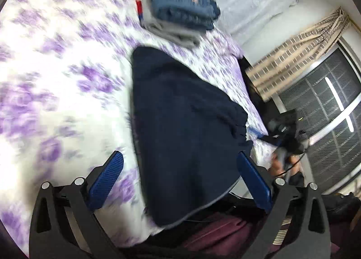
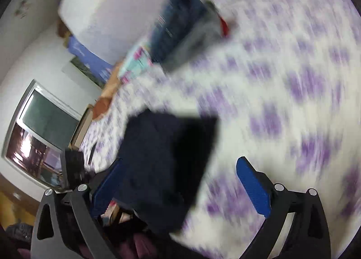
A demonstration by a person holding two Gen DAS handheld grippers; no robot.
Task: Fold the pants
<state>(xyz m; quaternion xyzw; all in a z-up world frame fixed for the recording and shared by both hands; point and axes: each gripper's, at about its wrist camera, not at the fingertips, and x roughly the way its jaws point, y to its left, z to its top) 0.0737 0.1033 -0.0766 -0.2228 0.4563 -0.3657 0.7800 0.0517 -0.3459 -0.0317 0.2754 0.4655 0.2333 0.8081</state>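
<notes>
A: Orientation of the navy pants [image 1: 180, 128]?

B: Folded bundle on the floral bedsheet [image 1: 56, 67]. Long axis runs from the near bed edge away toward the stack of folded clothes [image 1: 180, 13]. Near end overhangs the edge slightly. Right wrist view is motion-blurred; pants [image 2: 167, 159] show there as a dark slab, left of centre.

A: Left gripper [image 1: 180, 180]?

B: Jaws spread wide. Blue fingers [image 1: 106, 182] flank the near end of the pants; nothing is clamped. The right-hand finger sits at the cloth edge; contact unclear.

A: Right gripper [image 2: 180, 182]?

B: Also wide apart, gripping nothing. Left finger partly hidden behind the pants; right finger [image 2: 252, 186] over bare bedsheet [image 2: 282, 101].

A: Surroundings?

B: Jeans top the stack. Striped curtain [image 1: 293, 56] and window [image 1: 327, 105] right of the bed.
</notes>
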